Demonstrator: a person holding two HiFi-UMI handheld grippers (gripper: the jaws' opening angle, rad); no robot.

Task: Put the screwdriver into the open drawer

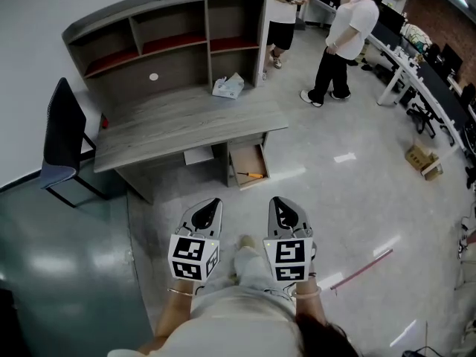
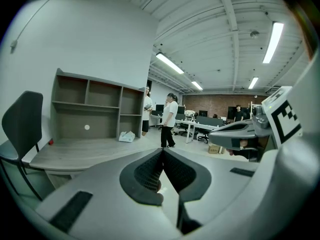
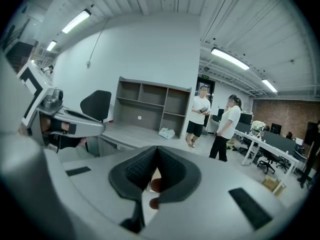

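Head view: screwdriver (image 1: 253,175) already lies inside open drawer (image 1: 249,157) under table (image 1: 178,125), yellow handle showing. Your left gripper (image 1: 214,201) and right gripper (image 1: 276,201) hang close to your body, well apart from drawer.

Left gripper view: fingers (image 2: 147,171) pressed together at tips, nothing between.

Right gripper view: fingers (image 3: 137,169) likewise closed, empty.

Judgement: tool looks light, stiff and slim, with a likely slippery shaft. If you regrip, pinch across handle's middle.
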